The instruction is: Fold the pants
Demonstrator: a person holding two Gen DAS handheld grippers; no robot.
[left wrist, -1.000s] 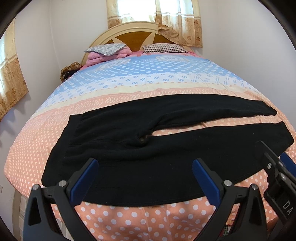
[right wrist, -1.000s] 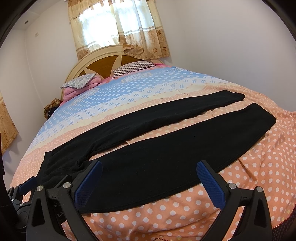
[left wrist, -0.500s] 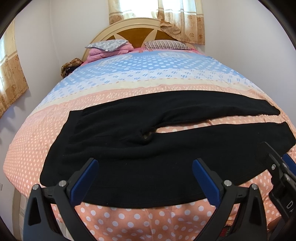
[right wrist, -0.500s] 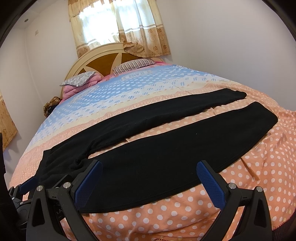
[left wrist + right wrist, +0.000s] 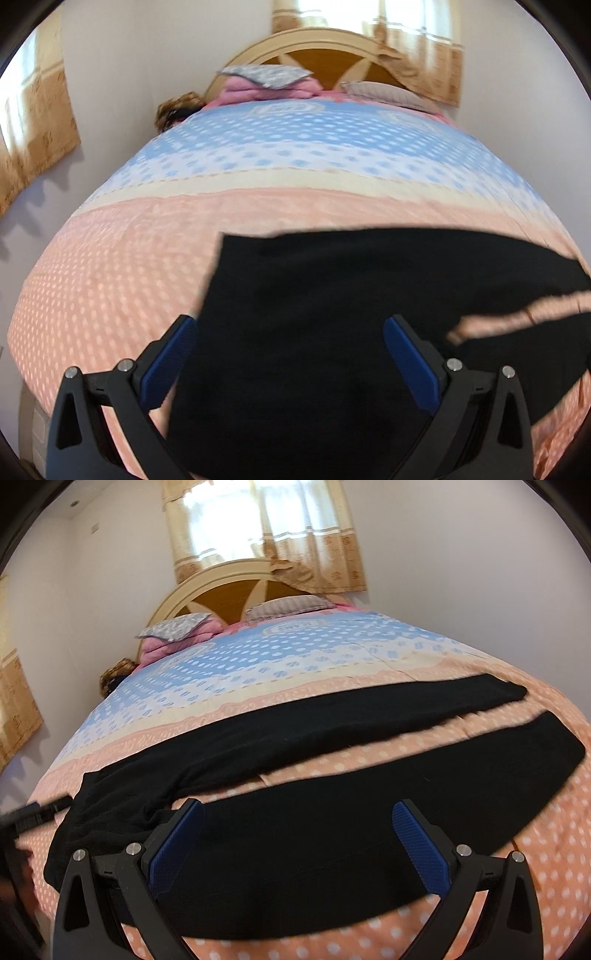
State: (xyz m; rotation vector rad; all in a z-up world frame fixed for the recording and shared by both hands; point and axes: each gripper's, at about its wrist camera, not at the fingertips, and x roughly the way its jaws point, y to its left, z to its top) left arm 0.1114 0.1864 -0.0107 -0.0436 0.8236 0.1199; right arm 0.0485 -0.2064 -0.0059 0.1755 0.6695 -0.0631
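Observation:
Black pants [image 5: 303,812] lie flat across the foot half of the bed, waistband at the left, two legs running right with a strip of bedspread between them. My right gripper [image 5: 299,845] hangs open just above the near leg, blue pads wide apart. In the left wrist view, the pants' waist end [image 5: 314,314] fills the lower frame. My left gripper [image 5: 291,358] is open over it, the left blue pad [image 5: 168,358] near the waistband's left edge. The left gripper's dark body [image 5: 33,814] shows at the left edge of the right wrist view. The left wrist view is motion-blurred.
The bedspread [image 5: 258,664] is peach with white dots near me, blue and white farther back. Pillows [image 5: 173,627] and pink bedding lie against the rounded headboard [image 5: 218,590]. Curtains [image 5: 266,531] hang above it, walls close on both sides.
My left gripper has swung left toward the waistband, so the pants now sit right of centre in its view. The right gripper has moved a little lower and closer to the near leg.

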